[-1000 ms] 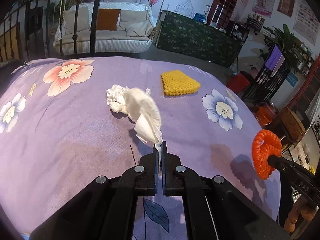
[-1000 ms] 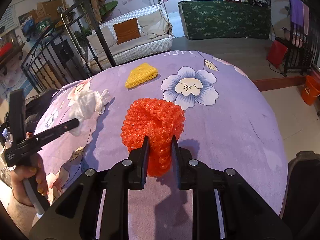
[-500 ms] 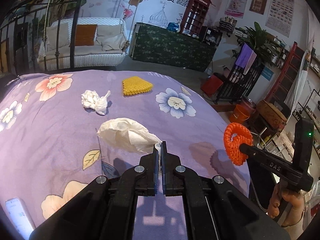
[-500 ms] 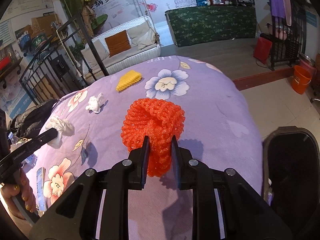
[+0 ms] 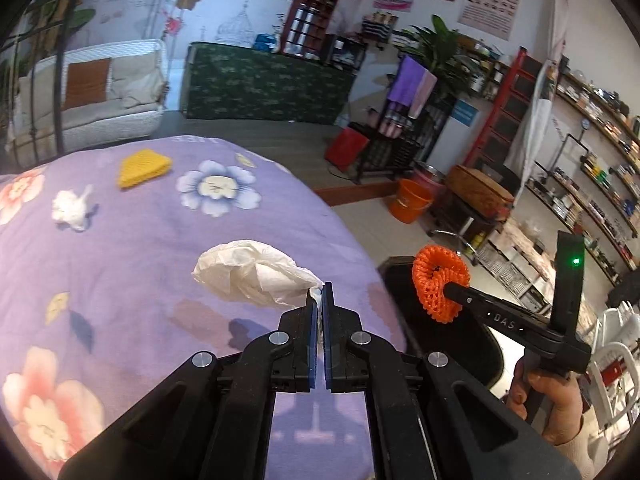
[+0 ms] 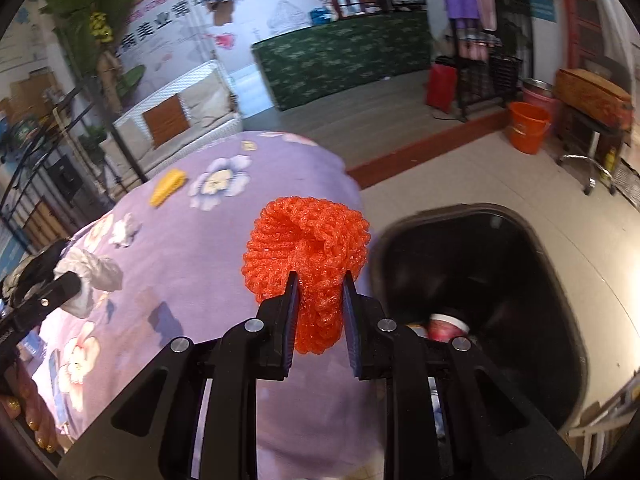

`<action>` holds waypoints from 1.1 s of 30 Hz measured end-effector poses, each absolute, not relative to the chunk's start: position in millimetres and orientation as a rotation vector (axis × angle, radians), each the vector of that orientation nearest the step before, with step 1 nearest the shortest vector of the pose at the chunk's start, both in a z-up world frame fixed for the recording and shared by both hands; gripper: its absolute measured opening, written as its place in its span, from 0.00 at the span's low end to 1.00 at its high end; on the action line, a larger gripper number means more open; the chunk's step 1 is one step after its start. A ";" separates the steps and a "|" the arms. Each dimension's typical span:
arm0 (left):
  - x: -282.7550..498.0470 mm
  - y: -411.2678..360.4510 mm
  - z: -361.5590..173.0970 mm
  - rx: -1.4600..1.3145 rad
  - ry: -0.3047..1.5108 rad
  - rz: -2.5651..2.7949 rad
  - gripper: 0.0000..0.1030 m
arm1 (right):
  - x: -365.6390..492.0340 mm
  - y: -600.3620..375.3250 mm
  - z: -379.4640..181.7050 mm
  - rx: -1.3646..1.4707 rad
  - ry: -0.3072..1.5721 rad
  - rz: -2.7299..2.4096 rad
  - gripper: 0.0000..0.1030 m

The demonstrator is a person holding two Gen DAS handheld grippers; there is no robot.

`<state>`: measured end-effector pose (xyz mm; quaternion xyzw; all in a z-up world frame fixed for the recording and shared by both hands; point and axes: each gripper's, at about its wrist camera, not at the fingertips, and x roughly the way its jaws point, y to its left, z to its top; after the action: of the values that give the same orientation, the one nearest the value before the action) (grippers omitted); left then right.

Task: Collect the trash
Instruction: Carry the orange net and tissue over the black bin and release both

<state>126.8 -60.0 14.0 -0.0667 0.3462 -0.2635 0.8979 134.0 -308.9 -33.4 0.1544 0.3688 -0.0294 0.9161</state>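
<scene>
In the left wrist view, your left gripper [image 5: 320, 296] fills the lower centre of the frame, its fingers pressed together on one corner of a crumpled white tissue [image 5: 256, 276]. The rest of the tissue hangs free to the left of the fingertips, above a table [image 5: 140, 248] covered in a purple flowered cloth. Two more pieces of trash lie on the cloth in the upper left of the frame: a small white paper wad [image 5: 72, 209] and, beyond it, a yellow foam net [image 5: 144, 166]. At the right of the frame, your right hand [image 5: 554, 402] holds the other tool, with an orange foam net [image 5: 440, 288] at its tip. A dark bin [image 5: 404, 276] shows just beyond the cloth's edge, mostly hidden behind that net.

In the right wrist view, your right gripper [image 6: 318, 312] sits at lower centre, its fingers clamped on the lower part of the orange foam net [image 6: 306, 258], which bulges above them. The open black bin [image 6: 560, 264] fills the right of the frame, just beside the table [image 6: 180, 264], with a red-and-white cup [image 6: 446, 326] inside it. The net looks to sit over the table's edge, not yet over the bin's mouth. At far left, the left tool holds the tissue [image 6: 92, 276].

To do this step well, carry each piece fully over the dark opening before you part the fingers. The net is light and springy, so bring it low over the mouth, or it may bounce off the rim. The tissue is held only by a corner, so move it steadily.
</scene>
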 end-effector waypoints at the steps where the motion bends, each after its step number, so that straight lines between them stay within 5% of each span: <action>1: 125.8 -67.8 14.0 -0.132 0.714 -0.560 0.02 | 130.7 -317.6 -35.5 0.323 0.763 -0.084 0.21; 9: 121.1 -135.2 9.9 -0.082 0.730 -0.688 0.02 | 106.6 -375.3 -71.3 0.362 0.834 -0.239 0.21; 15: 113.9 -179.9 -1.2 -0.018 0.761 -0.768 0.02 | 90.8 -405.4 -98.5 0.430 0.861 -0.323 0.49; 24: 105.8 -238.3 -20.7 0.065 0.815 -0.887 0.02 | 68.2 -435.1 -81.5 0.436 0.786 -0.438 0.61; 33: 100.3 -284.7 -49.0 0.173 0.890 -0.963 0.02 | 23.9 -466.9 -69.5 0.463 0.741 -0.579 0.61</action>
<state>100.3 -284.7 -49.0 0.0803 0.4135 -0.4472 0.7891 23.9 -466.9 -69.5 0.2213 0.3539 -0.2762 0.8658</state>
